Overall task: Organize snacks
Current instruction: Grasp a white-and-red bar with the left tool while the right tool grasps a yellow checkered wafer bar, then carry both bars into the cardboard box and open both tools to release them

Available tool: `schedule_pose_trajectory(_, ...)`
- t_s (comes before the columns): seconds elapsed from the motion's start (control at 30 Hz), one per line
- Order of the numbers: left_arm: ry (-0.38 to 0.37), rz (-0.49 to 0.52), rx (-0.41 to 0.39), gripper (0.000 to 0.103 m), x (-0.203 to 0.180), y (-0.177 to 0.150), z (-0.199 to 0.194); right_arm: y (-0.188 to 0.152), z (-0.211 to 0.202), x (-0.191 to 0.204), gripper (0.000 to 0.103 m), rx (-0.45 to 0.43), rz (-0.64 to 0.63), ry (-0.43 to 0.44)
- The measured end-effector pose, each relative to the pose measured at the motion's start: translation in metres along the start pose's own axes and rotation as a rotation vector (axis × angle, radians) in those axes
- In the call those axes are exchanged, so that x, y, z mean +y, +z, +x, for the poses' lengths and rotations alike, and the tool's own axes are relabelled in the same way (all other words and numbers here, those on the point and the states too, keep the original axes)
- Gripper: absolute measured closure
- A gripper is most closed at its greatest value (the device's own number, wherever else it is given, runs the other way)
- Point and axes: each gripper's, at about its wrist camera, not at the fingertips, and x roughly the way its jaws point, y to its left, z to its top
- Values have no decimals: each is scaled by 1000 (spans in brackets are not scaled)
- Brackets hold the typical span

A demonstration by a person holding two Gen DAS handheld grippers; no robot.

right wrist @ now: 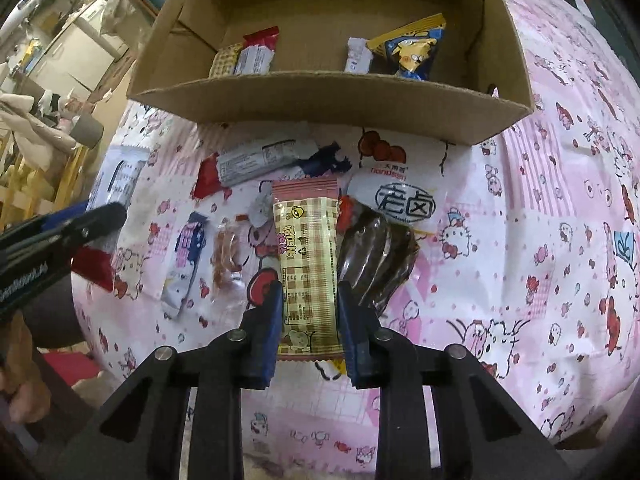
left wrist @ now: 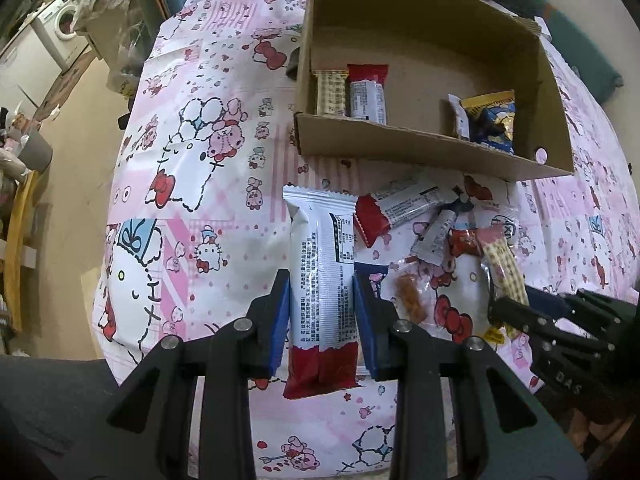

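Pink cartoon-print cloth (left wrist: 208,128) covers the bench, with bare tan floor (left wrist: 76,152) past its left edge and a washing machine (left wrist: 60,20) far off in the upper left of the left wrist view. At the far side of the cloth stands an open cardboard box (left wrist: 420,148), its near wall low. Inside, a checked bar and a red-and-white bar (left wrist: 366,92) lie side by side at the left, and a yellow-and-blue bag (left wrist: 492,120) sits at the right; the box floor between them is bare.

Just in front of the box wall lies a loose heap of snacks: a red-ended white bar (right wrist: 256,162), a small clear pack of orange bits (right wrist: 226,256), a dark brown pack (right wrist: 376,260) and a white pouch with large characters (right wrist: 400,196). To the right of the heap the cloth is open up to the bench's edge.

The left hand-held gripper (left wrist: 322,312) is clamped on a long white bar with a red end (left wrist: 320,280), pads pressing both its sides. The right hand-held gripper (right wrist: 308,320) is closed on a tan checked bar (right wrist: 308,264), pads against its edges, with the dark brown pack touching its right finger. The two grippers are near each other, the left one showing at the left edge of the right wrist view.
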Motion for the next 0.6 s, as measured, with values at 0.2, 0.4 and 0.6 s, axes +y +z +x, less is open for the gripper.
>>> schedule_pose_trajectory(0.2,27,-3,-45,76,3,2,-10,-6,-31,0,76,-87,17,141)
schedule_pose_trajectory(0.4,-6,-42,-181,76,7,8,-47,-2,-84,6,76,-337,-20,266)
schedule_pose_trajectory(0.6,-25,-20,-304,76,3,21,-79,5,-116,-4,76,-509,10,327)
